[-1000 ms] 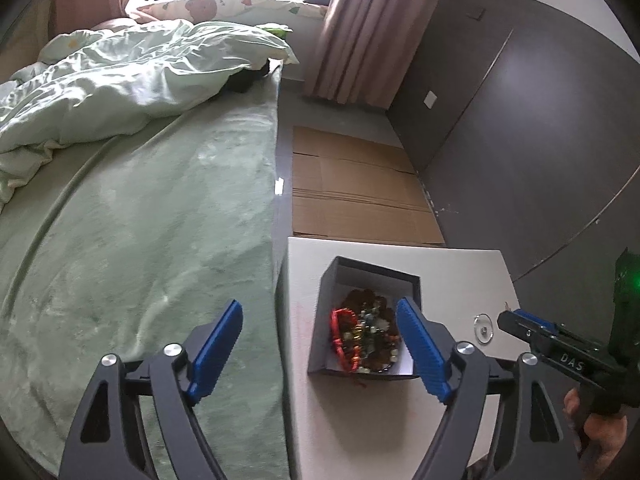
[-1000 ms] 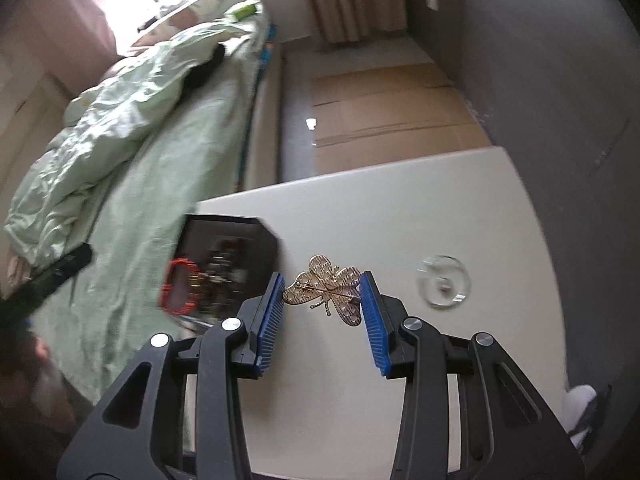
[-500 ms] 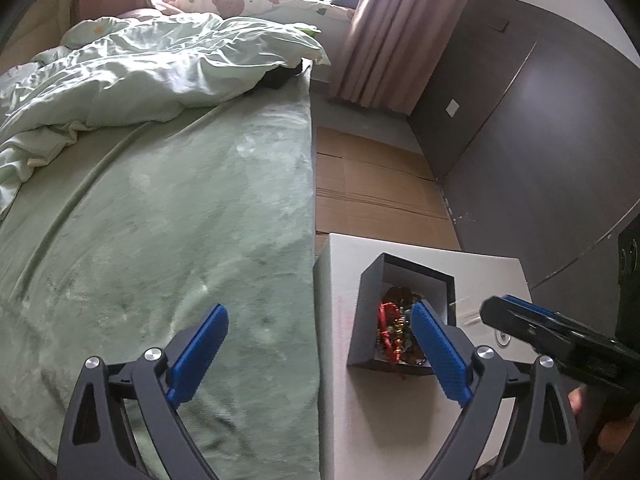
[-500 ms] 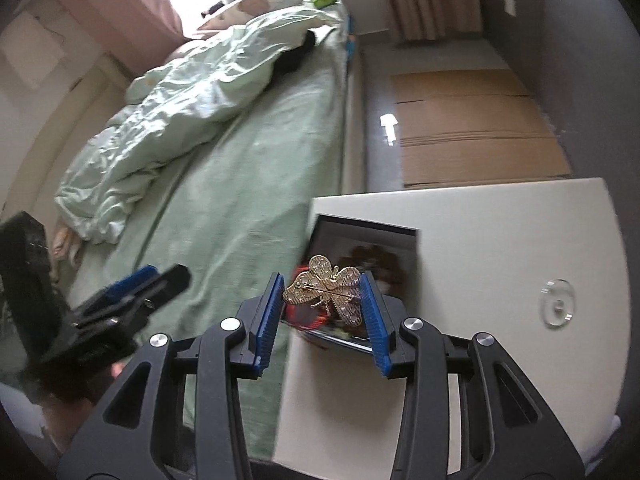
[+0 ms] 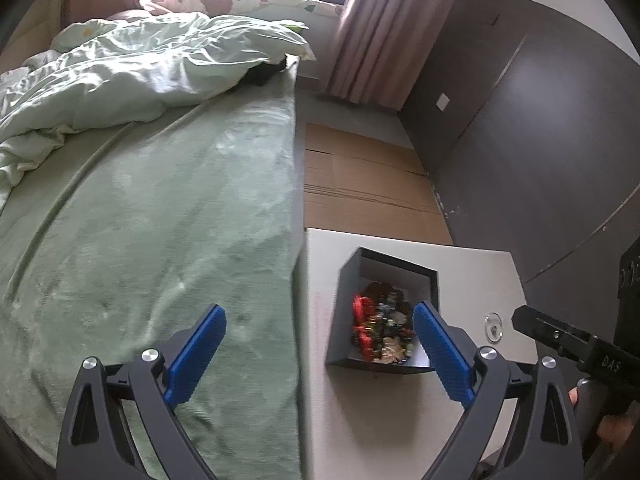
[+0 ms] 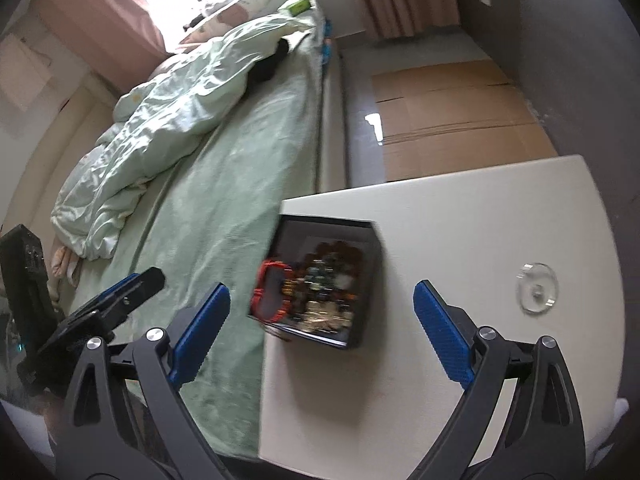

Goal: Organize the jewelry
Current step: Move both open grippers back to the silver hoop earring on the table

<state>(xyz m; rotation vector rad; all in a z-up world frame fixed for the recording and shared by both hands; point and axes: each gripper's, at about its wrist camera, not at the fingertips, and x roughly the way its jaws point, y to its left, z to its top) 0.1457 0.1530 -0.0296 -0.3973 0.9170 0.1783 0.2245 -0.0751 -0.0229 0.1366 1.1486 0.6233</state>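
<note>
Right wrist view: the right gripper is spread empty above the full box, the left gripper likewise released, so the clear disc is judged next to be fetched.

Green bed, pink curtain, dark wall, cardboard floor.

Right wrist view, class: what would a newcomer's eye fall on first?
The open black square box heaped with colourful jewellery, a red bracelet at its left edge, sits near the white table's bedside edge. A small clear glass disc lies to its right, and the rumpled pale-green duvet fills the bed beyond.
</note>
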